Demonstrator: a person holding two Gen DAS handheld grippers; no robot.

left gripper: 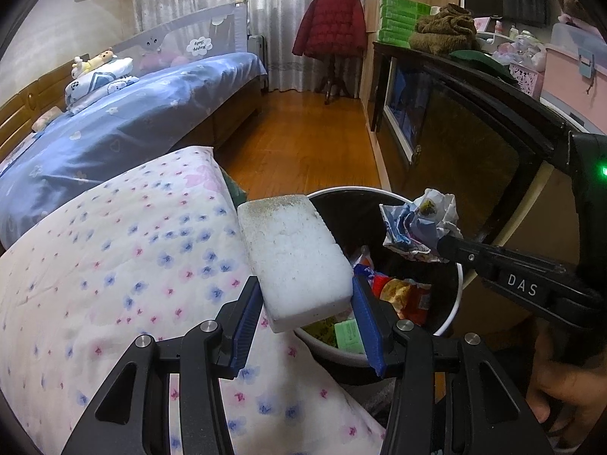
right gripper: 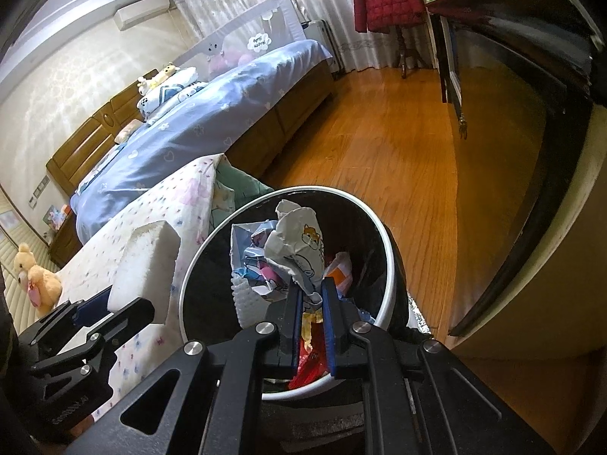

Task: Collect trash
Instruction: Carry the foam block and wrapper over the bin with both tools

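Observation:
My left gripper [left gripper: 307, 295] is shut on a white foam block [left gripper: 296, 258] and holds it at the left rim of a white trash bin [left gripper: 453, 314] with a black inside. The bin holds several wrappers [left gripper: 402, 295]. My right gripper [right gripper: 311, 292] is shut on a crumpled printed wrapper [right gripper: 292, 246] and holds it over the bin's [right gripper: 390, 265] opening. In the left wrist view the right gripper [left gripper: 447, 246] comes in from the right with the wrapper [left gripper: 417, 223]. In the right wrist view the foam block [right gripper: 144, 265] and the left gripper [right gripper: 91, 314] show at the left.
A floral quilt [left gripper: 114, 265] lies left of the bin. A bed with blue bedding [left gripper: 132, 121] stands behind it. A dark cabinet [left gripper: 455, 132] runs along the right. Wooden floor [left gripper: 303, 140] lies between. A red jacket [left gripper: 330, 26] hangs on a coat stand at the back.

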